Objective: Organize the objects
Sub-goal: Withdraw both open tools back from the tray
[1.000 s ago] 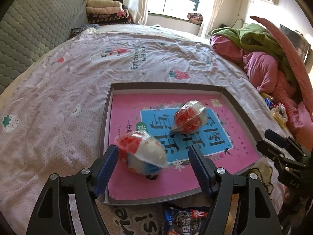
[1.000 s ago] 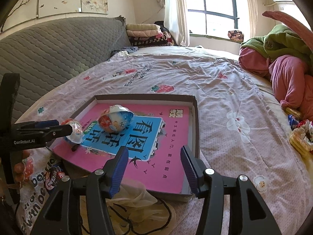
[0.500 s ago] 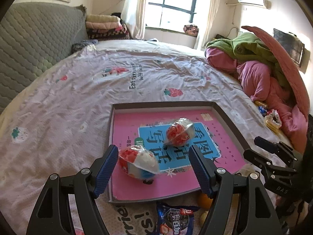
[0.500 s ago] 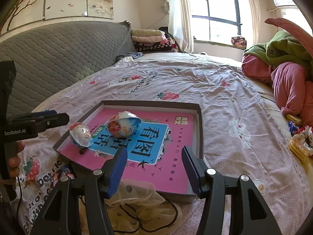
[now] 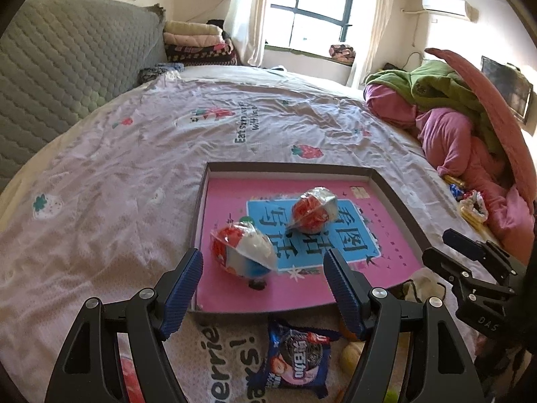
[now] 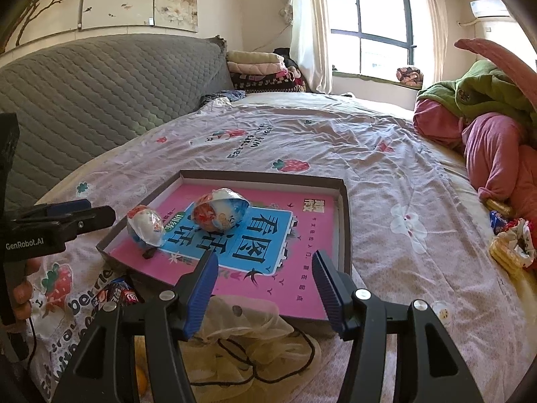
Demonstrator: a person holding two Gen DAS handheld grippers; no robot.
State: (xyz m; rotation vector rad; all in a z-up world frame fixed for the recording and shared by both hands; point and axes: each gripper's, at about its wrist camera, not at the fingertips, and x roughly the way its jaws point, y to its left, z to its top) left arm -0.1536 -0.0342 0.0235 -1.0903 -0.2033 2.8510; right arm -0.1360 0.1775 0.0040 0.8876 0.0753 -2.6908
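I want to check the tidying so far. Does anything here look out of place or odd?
Yes. Two wrapped eggs lie in the tray, but a cookie packet lies on the bedsheet outside its near edge.

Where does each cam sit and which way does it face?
Left wrist: on the left gripper, angled down over the bed at the shallow grey box with a pink book; own blue-padded fingers, right gripper at the right edge.
Right wrist: on the right gripper, facing the box's near edge; own fingers, left gripper and a hand at the left edge.
Shared: the box, two foil-wrapped egg candies, strawberry-print sheet, window.
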